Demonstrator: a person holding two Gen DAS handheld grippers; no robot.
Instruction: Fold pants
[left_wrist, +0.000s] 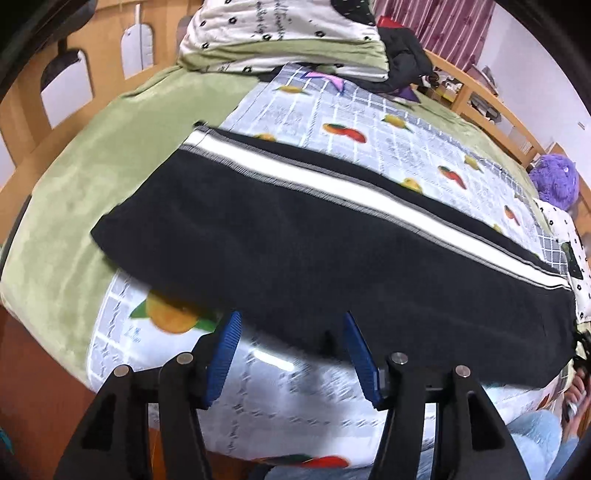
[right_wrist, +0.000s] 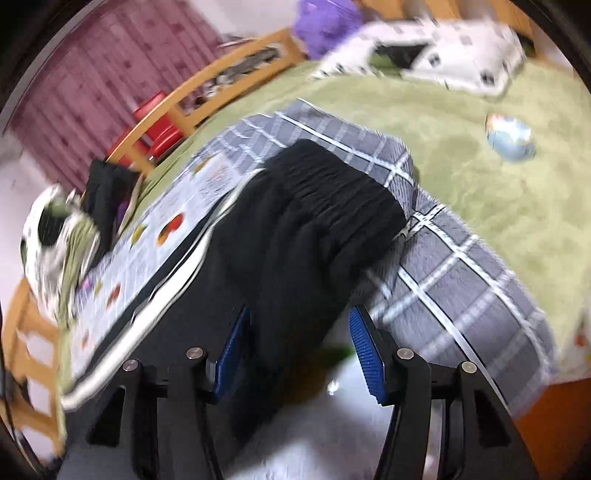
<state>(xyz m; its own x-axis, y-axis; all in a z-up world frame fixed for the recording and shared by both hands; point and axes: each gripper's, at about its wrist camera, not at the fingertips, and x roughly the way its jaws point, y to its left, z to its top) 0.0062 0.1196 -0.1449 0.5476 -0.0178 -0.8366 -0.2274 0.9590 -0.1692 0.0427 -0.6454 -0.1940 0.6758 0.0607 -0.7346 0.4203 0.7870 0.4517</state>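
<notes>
— Grippers?
— My left gripper (left_wrist: 291, 354) gapes empty at the near edge of the pants (left_wrist: 314, 258); my right gripper (right_wrist: 299, 350) gapes over the waistband end.
— Pants?
— Lengthwise-folded on the fruit-print quilt (left_wrist: 369, 122); next, I judge, pinch both ends for the crosswise fold.

Open fruit-print blanket (left_wrist: 369, 147) lies beyond the pants (left_wrist: 295, 240), hemmed by stacked bedding (left_wrist: 280, 40) and a purple plush toy (left_wrist: 556, 181).

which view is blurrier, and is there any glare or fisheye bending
Right wrist view: heavy motion smear across the black pants and pillow. Left wrist view: sharper, the pants' white stripe crisp, though bowed by the fisheye; bright glare on the quilt.
</notes>
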